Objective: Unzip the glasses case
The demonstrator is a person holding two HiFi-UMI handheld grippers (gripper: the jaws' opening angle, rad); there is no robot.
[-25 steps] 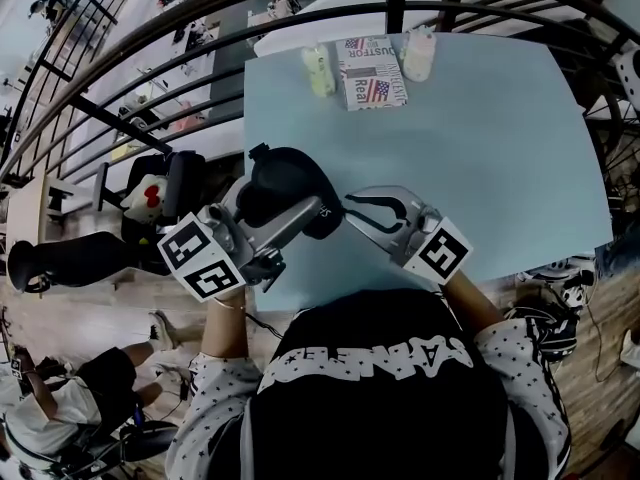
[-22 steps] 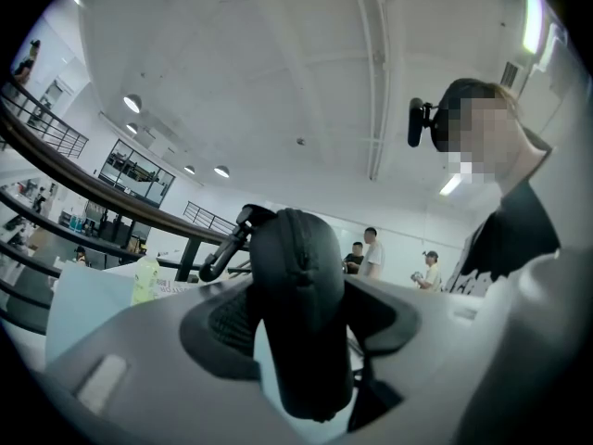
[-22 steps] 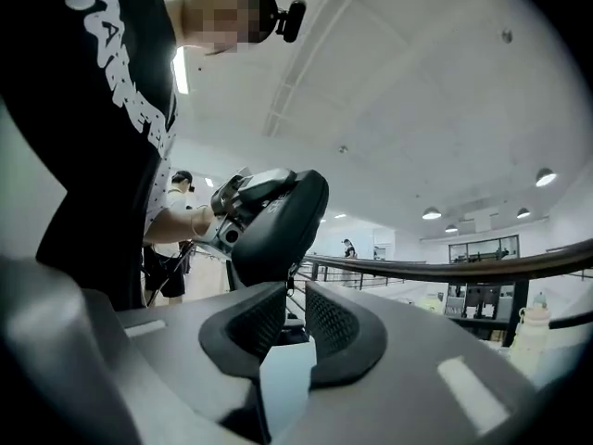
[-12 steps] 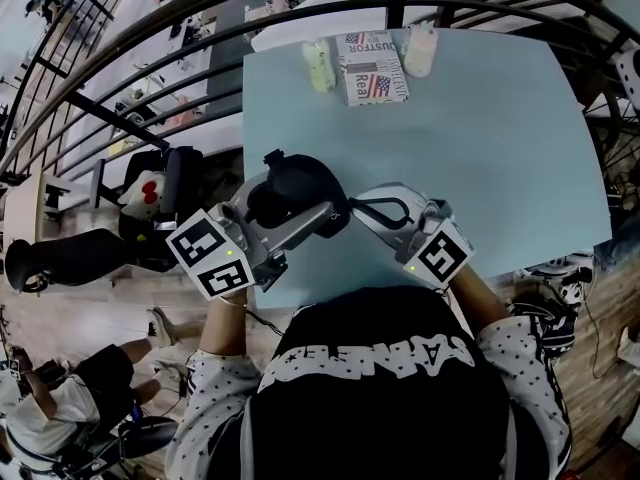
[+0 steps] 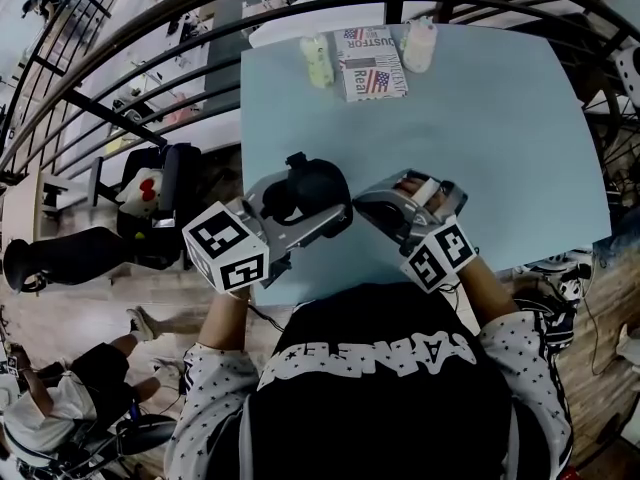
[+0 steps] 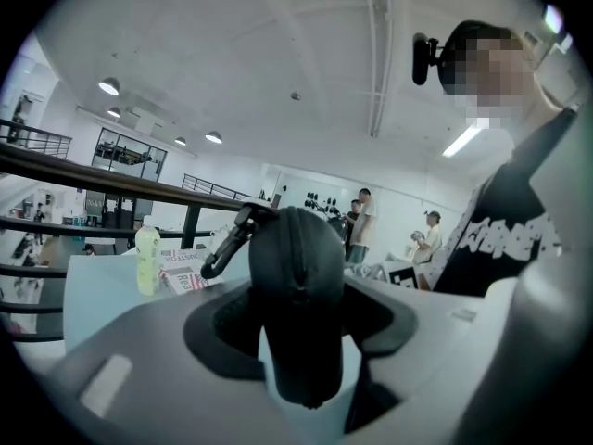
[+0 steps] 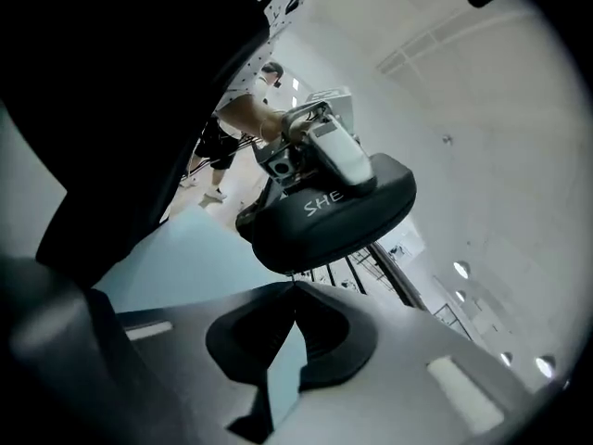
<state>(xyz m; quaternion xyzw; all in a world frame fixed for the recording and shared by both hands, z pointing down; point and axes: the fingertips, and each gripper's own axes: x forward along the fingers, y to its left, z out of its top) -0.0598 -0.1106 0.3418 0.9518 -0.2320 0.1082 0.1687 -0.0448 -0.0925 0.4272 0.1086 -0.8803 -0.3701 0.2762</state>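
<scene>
In the head view, the glasses case (image 5: 310, 190) sat over the worktop's (image 5: 480, 138) 7 o'clock corner, lodged between the two arms of the left tongs (image 6: 306, 336), which came in from the case's 7 o'clock. The right tongs (image 7: 295, 284) lay at the case's 3 o'clock, tips just beside it. Well apart, along the worktop's 12 o'clock edge, three things stood in a row: a bottle (image 5: 318, 64) at 11 o'clock, a booklet (image 5: 372, 68) just beside it at 12, and a second bottle (image 5: 418, 46) next to that, toward 1 o'clock. A railing (image 5: 200, 58) curved behind the far edge.
</scene>
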